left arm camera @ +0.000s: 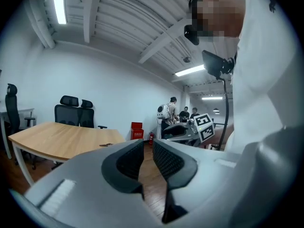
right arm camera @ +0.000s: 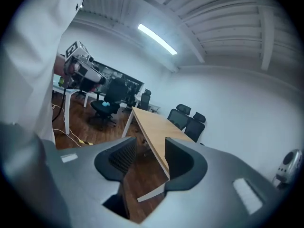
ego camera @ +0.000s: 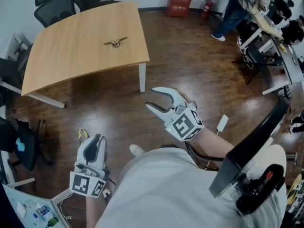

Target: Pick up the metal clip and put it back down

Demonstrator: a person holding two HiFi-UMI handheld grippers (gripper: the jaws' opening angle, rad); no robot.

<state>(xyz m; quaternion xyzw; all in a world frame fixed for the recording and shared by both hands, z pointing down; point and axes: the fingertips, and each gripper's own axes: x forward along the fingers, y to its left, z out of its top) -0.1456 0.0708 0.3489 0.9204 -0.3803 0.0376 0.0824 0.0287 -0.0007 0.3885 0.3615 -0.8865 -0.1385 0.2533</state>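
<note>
Right gripper [ego camera: 151,99] stands spread and empty, well short of the wooden table [ego camera: 61,61]. Left gripper [ego camera: 97,139], farther from the table, is almost pressed together, pinching nothing. The metal clip [ego camera: 115,42] lies on the table.

Office, open-plan: light wooden table on white legs [ego camera: 71,56], black mesh swivel chairs [ego camera: 57,6] behind it, dark wood-plank floor [ego camera: 190,65], red fire-equipment box [ego camera: 180,1] and red extinguisher [ego camera: 207,7] against the white wall, cluttered work desks [ego camera: 268,25] along one side, white fluorescent strip light [left arm camera: 59,4] on a beamed ceiling.
</note>
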